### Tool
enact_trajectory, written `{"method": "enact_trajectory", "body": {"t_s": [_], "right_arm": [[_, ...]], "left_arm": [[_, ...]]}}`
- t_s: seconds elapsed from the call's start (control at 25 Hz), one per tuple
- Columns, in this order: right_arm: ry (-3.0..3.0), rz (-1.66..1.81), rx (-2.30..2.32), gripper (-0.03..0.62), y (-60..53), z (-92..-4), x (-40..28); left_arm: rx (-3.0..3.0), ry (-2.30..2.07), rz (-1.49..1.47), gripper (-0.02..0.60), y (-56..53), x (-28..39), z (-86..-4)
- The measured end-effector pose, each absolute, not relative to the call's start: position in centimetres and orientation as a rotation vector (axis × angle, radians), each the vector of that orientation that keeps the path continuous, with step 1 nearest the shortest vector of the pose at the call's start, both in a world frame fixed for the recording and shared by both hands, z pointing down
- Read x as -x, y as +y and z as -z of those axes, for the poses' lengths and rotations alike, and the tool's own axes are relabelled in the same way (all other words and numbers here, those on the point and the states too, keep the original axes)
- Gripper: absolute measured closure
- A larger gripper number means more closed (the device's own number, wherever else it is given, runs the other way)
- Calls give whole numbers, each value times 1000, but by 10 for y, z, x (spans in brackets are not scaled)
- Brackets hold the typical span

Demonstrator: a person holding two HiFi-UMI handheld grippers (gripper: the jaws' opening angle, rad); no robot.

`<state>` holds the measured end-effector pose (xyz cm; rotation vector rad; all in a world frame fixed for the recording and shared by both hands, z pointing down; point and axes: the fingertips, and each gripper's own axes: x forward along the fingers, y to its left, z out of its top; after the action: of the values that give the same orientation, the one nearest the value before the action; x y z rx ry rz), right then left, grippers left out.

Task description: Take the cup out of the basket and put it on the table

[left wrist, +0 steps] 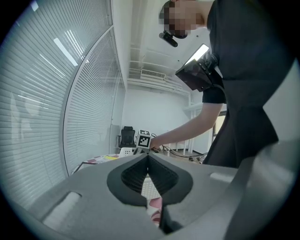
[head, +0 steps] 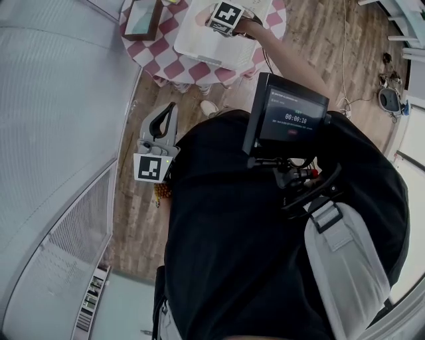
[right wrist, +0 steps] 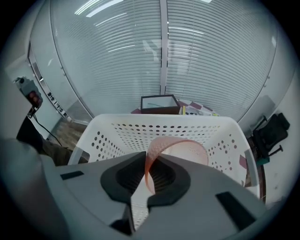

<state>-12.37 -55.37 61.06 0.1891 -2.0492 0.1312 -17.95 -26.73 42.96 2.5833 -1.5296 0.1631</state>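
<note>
In the right gripper view a see-through pink cup (right wrist: 182,149) hangs over the inside of the white perforated basket (right wrist: 108,136). My right gripper (right wrist: 146,161) is shut on the cup's rim wall. In the head view that gripper (head: 226,18) reaches out over the basket (head: 199,41), which stands on the round table with the red-and-white checked cloth (head: 169,41); the cup is hidden there. My left gripper (head: 170,111) is held low at the person's left side, away from the table. Its jaws (left wrist: 148,161) are shut with nothing between them.
A dark wooden frame (head: 141,18) lies on the table beside the basket, seen behind it as a frame (right wrist: 159,104) in the right gripper view. A glass wall with blinds (head: 53,99) runs along the left. Cables and a device (head: 388,99) lie on the wooden floor at right. An office chair (right wrist: 269,133) stands nearby.
</note>
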Motion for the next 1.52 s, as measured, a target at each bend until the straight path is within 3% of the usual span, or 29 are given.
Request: {"method": "enact_trajectory", "body": {"t_s": [0.8,1.52], "right_arm": [[-2493,-54,-368,565,-548,-469,134],[-3027,205,-384,566,-473,-321,169]], "left_arm": [[-2665,-1398,-210,577,-281,143,-435],[-2661,-1401,-201,577,-283,150,-435]]}}
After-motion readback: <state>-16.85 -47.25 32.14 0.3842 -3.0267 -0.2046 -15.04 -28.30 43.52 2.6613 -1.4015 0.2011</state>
